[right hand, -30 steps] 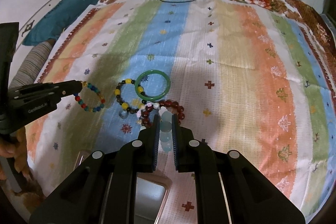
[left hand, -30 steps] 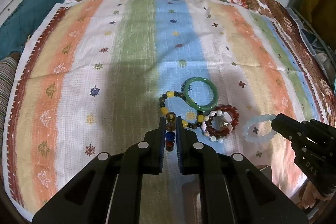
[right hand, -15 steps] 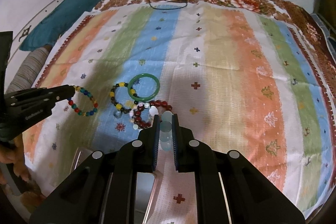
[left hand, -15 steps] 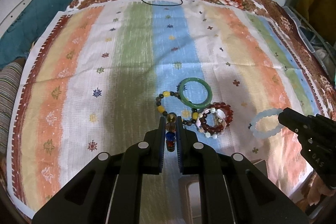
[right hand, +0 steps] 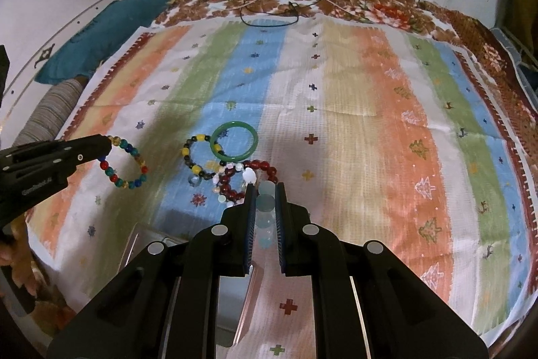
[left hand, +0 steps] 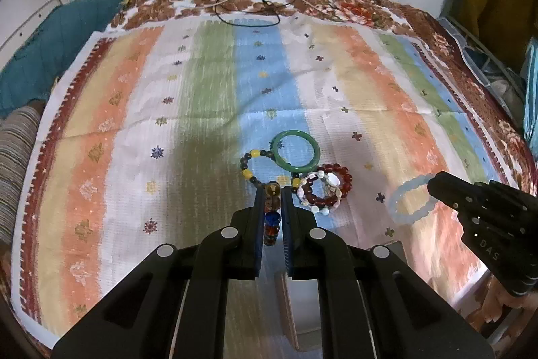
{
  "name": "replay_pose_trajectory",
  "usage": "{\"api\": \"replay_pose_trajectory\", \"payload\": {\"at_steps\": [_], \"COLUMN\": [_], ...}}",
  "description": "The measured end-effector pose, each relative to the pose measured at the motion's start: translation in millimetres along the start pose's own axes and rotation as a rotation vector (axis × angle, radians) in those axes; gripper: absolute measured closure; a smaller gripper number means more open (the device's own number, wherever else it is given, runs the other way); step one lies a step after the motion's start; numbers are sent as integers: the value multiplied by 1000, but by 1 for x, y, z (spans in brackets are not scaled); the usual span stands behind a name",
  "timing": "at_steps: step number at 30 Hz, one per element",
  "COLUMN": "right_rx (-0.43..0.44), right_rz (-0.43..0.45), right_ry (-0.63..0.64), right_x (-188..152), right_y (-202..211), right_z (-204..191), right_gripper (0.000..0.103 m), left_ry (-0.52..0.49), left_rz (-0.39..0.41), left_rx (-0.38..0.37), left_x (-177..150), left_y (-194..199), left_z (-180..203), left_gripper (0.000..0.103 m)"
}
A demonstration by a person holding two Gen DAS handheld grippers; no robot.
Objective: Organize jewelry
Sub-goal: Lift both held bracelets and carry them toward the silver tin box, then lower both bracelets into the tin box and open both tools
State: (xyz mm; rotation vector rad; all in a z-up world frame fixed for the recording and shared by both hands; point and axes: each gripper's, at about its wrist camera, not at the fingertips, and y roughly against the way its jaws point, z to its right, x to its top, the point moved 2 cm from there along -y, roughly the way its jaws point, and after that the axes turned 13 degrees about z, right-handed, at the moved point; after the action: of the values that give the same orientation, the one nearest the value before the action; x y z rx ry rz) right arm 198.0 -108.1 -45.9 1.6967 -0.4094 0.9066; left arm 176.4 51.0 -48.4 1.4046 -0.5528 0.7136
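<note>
1. Two bracelets are held above the striped cloth point(left hand: 208, 96). Left wrist view: the left gripper point(left hand: 272, 190) has its fingers clamped on a multicoloured bead bracelet point(left hand: 271, 214). Ahead on the cloth lie a green bangle point(left hand: 295, 151), a dark-and-yellow bead bracelet point(left hand: 250, 169) and a red bead bracelet point(left hand: 328, 187) — clustered, touching. The right gripper point(left hand: 433, 185) holds a pale blue bracelet point(left hand: 408, 199).
2. Right wrist view: the right gripper point(right hand: 264, 187) pinches the pale blue bracelet point(right hand: 265, 207) between its fingers; the left gripper point(right hand: 107, 145) grips the multicoloured bracelet point(right hand: 126, 162) — hanging left of the cluster.
</note>
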Motion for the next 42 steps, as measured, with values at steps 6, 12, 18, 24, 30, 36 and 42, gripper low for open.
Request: {"api": "replay_pose_trajectory", "payload": {"at_steps": [6,12,18,24,30,36,42], "right_rx": [-2,8,17,33,55,84,114], "right_rz": [29,56,69,83,94,91,67], "right_ry": [17,23,39,47,60,70,73], "right_x": [-2,-4,-11,-16,-25,-34,-43], "right_y": [13,27,38,50,63,72,74], "right_z": [-6,-10,-17,-22,-30,-38,-43], "right_gripper": [91,91,91,91,91,91,91], "left_ry": [-24,-43,-104,-120,-128,-135,-146], "left_rz": [25,56,91,109,128,134,119], "left_rx": [-21,-44,-39,-58,-76,-89,-89], "left_x": [-3,-7,-15,-23,-32,-40,-44], "left_y": [15,32,49,63,77,84,83], "left_z": [11,23,37,44,50,54,56], "left_gripper": [94,94,94,94,94,94,94]}}
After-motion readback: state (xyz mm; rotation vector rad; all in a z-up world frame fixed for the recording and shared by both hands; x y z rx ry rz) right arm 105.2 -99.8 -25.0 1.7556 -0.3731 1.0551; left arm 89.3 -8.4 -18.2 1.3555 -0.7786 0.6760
